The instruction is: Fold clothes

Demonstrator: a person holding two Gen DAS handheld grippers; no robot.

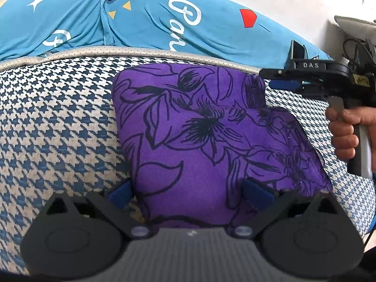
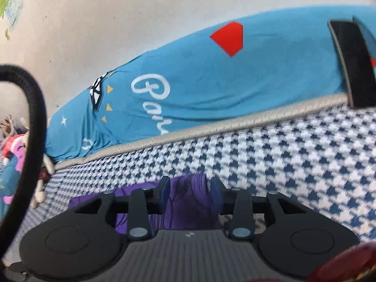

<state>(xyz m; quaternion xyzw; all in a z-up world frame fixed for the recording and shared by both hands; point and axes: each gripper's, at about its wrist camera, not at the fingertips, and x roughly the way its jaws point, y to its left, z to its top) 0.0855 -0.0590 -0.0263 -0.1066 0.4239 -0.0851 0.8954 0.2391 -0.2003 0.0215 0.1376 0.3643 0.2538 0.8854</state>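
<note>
The left tool (image 1: 188,192), fingers spread, straddles the near edge of the folded purple floral garment (image 1: 199,127) lying on the houndstooth mattress (image 1: 58,122). The right tool (image 2: 189,188) pinches its far corner, probably mid-fold; next, carry that corner across.

One purple floral garment (image 1: 199,127), one blue pillow (image 1: 145,18), two claws, one hand (image 1: 345,131).
</note>
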